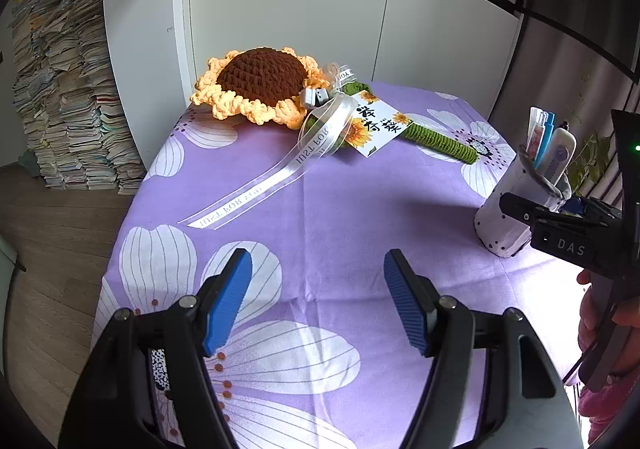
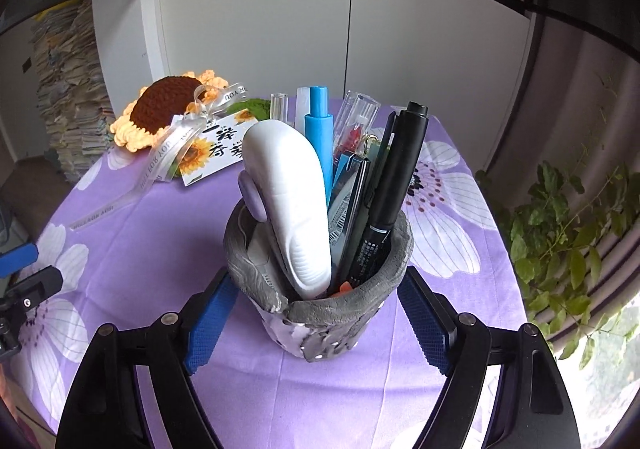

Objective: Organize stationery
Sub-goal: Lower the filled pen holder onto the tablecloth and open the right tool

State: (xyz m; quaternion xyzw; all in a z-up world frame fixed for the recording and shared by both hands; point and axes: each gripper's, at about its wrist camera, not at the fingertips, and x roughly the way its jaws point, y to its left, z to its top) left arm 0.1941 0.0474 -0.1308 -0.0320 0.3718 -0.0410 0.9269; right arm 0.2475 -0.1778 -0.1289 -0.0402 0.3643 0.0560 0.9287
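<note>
A soft grey-rimmed pen holder (image 2: 320,313) stands on the purple flowered tablecloth (image 2: 140,249). It holds a white correction tape (image 2: 292,201), a blue pen (image 2: 320,129), a black pen (image 2: 396,177) and several other items. My right gripper (image 2: 316,321) is open, its blue pads on either side of the holder's base; contact is unclear. In the left wrist view the holder (image 1: 516,205) is at the far right with the right gripper beside it. My left gripper (image 1: 318,297) is open and empty above the cloth.
A crocheted sunflower (image 1: 260,85) with green stem, ribbon and card (image 1: 376,125) lies at the table's back. White cabinets stand behind. Paper stacks (image 1: 68,89) stand on the floor at left. A green plant (image 2: 568,249) is off the table's right edge.
</note>
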